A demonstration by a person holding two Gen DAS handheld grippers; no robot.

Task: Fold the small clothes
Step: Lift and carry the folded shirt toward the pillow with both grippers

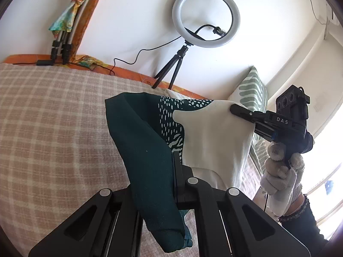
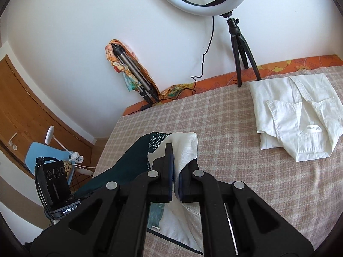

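**Green-and-cream garment, held up over bed**

Garment: dark green with white-speckled panel and cream section; lifted clear above checked bedspread, stretched between both grippers, lower edge hanging loose.

Left gripper: fingers closed on green part of cloth, which drapes across its frame. Seen from right wrist view at lower left, cloth running to it.

Right gripper: fingers clamped on cream edge, fabric bunched between pads. Held in gloved hand, to the right in left wrist view.

White shirt: folded roughly, collar up, lying on bedspread well apart from held garment, near far edge.

Ring light: on small black tripod, standing at far edge of bed against white wall.

Leaf-print pillow: propped at right end of bed.
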